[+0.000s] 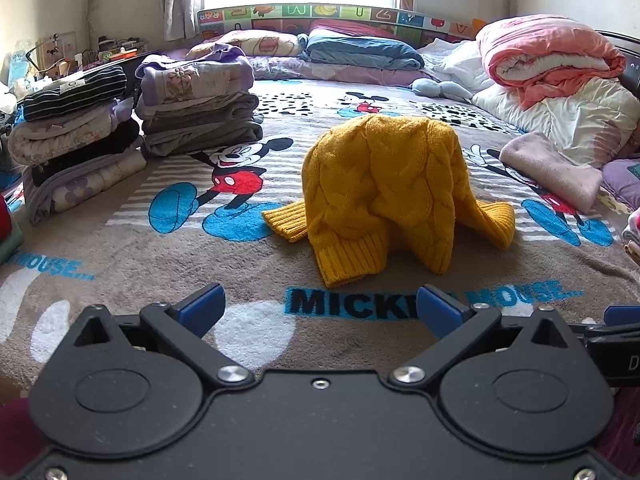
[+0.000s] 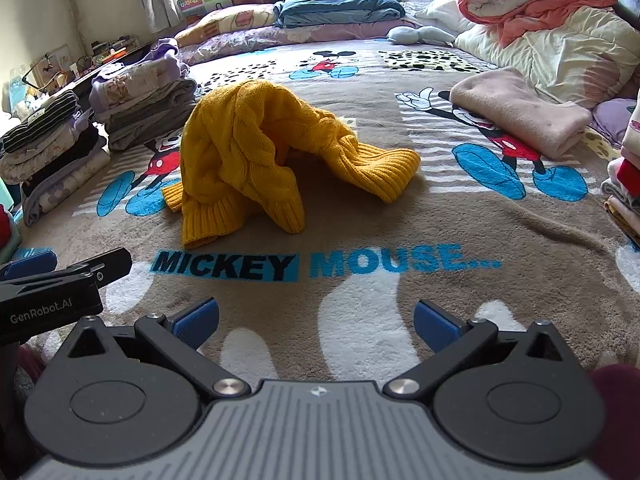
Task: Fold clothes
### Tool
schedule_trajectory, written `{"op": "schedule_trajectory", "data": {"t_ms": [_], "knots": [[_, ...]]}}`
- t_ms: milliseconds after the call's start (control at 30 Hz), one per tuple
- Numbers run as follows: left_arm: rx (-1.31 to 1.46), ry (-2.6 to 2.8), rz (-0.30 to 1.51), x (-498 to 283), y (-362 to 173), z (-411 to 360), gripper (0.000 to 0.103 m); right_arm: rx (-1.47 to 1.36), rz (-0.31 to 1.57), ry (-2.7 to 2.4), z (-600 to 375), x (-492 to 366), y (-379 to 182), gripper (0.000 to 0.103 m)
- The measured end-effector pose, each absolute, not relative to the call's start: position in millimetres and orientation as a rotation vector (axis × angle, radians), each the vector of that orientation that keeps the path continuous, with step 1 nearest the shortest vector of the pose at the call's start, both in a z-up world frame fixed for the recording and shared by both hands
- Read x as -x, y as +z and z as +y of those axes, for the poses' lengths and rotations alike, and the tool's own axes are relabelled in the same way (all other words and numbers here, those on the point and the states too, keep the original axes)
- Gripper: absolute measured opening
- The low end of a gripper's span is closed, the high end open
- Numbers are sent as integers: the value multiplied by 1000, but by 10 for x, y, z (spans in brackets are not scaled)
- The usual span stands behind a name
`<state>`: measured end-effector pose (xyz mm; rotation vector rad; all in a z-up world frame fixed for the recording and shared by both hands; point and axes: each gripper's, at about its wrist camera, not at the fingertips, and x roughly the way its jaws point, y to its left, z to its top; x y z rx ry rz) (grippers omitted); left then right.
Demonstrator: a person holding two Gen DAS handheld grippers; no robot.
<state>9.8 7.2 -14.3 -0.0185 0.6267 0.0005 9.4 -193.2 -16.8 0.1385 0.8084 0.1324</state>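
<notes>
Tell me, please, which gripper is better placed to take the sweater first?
Left, probably. The sweater lies straight ahead of the open left gripper. For the open right gripper it sits off to the left. Neither touches it yet.

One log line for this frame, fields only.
left gripper: open, empty | right gripper: open, empty | sweater: heaped on blanket, unfolded, untouched

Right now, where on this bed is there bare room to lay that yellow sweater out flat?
The widest free patch is the blanket between the yellow sweater and both open grippers, around the lettering. A smaller strip lies between the sweater and the pink folded cloth. Crowded: folded stacks on the left, quilts on the right, pillows at the head.
</notes>
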Motion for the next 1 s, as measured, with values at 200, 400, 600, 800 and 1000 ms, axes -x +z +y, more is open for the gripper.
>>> {"op": "schedule_trajectory", "data": {"t_ms": [200, 400, 600, 800, 1000], "knots": [[22, -3, 629, -111, -156, 78, 103, -137, 811, 132, -1928, -107, -171, 103], [25, -4, 632, -124, -168, 81, 103, -134, 814, 133, -1918, -115, -180, 103], [28, -7, 634, -129, -170, 85, 103, -132, 819, 137, -1907, -123, -189, 103], [30, -8, 636, -132, -177, 89, 103, -130, 823, 139, -1900, -132, -199, 103], [30, -11, 643, -156, -191, 87, 103, -131, 824, 140, -1905, -145, -199, 103]]}}
